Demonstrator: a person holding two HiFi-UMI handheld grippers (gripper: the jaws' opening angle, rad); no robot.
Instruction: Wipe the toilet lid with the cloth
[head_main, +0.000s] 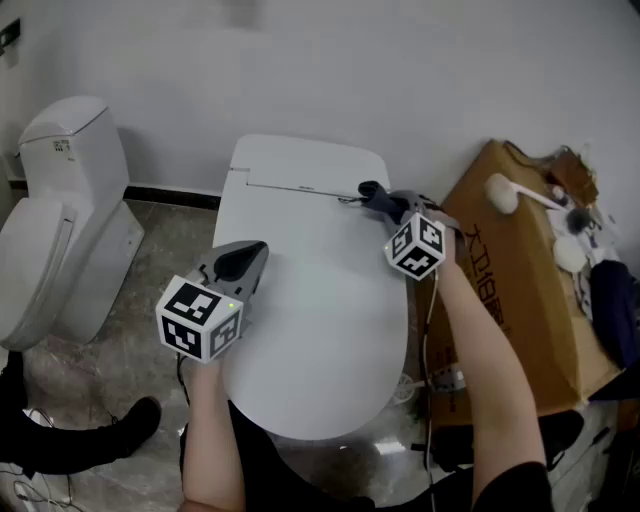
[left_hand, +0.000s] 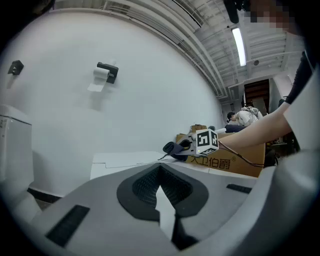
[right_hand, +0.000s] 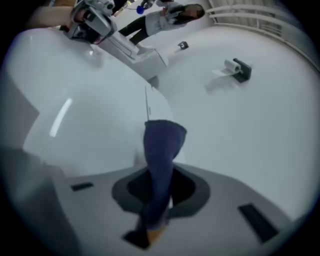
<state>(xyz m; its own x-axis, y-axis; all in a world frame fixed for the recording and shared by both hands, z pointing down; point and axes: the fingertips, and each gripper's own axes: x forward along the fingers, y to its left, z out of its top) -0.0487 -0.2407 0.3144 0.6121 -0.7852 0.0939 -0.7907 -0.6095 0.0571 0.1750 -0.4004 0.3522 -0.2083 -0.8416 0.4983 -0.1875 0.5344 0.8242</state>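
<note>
The right hand-held gripper (head_main: 388, 207) pinches a dark blue cloth (right_hand: 161, 150) between its jaws, and the free end of the cloth hangs forward past the tips. In the head view the cloth lies at the back right corner of the toilet lid (head_main: 320, 300), close to the hinge line, and it seems to touch the lid there. The left hand-held gripper (head_main: 240, 262) has its jaws pressed together with nothing between them; it hovers at the left edge of the lid.

I judge that the wiping is at an early point or at one end of a stroke. The lid is closed, white and shiny, and it shows no wet mark or dirt, so I cannot tell how much is done. The wide middle and front part are probably still to be wiped.

To the right stands a cardboard box (head_main: 510, 270). A brush with a white head (head_main: 503, 192) rests at its top; whether it lies in or on the box I cannot tell.
</note>
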